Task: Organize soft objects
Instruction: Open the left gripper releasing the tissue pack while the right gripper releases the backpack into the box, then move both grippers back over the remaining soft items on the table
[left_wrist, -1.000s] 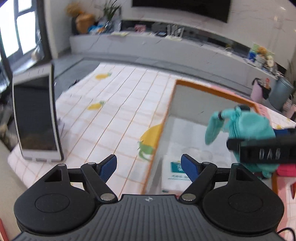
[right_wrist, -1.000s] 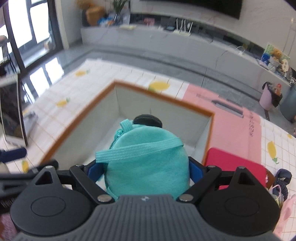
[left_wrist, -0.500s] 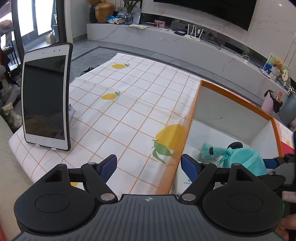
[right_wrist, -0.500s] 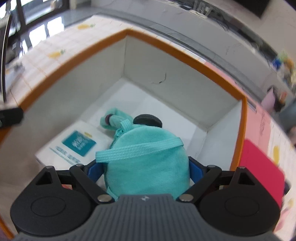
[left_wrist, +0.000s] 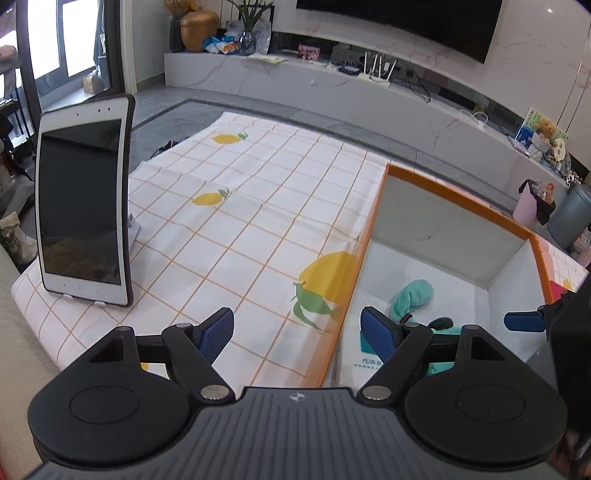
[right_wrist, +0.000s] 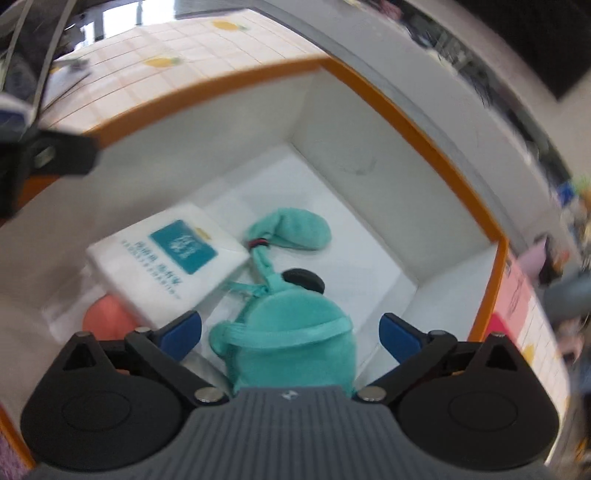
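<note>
Tablecloth (left_wrist: 258, 221): white, with an orange grid and yellow lemon prints; it lies ahead of and under the left gripper, reaching away toward a grey stone ledge.
Box (right_wrist: 436, 155): a big open carton with an orange rim and white inner walls; the right gripper looks straight down into it, and in the left wrist view its near rim (left_wrist: 369, 229) runs just right of the left gripper's right finger.
Tablet (left_wrist: 83, 206): stands upright in a dark case on a small stand, far left of the left gripper, screen dark.
Plush toy (right_wrist: 295, 339): teal and soft, with a strap across its body and a black round part at the top; it sits on the box floor between the right gripper's fingers, its long ear or limb (right_wrist: 295, 230) stretched ahead. From the left gripper it shows partly (left_wrist: 412, 295), right of and beyond the right finger.
White packet (right_wrist: 170, 254): flat, with a teal label, lying in the box ahead-left of the right gripper, touching the toy's limb.
Pink object (right_wrist: 105, 319): partly under the packet, just beyond the right gripper's left finger; blurred.
Left gripper (left_wrist: 297, 330): jaws spread wide over the cloth, nothing between them.
Right gripper (right_wrist: 290, 336): jaws opening; blue pads stand clear of the toy on both sides.
</note>
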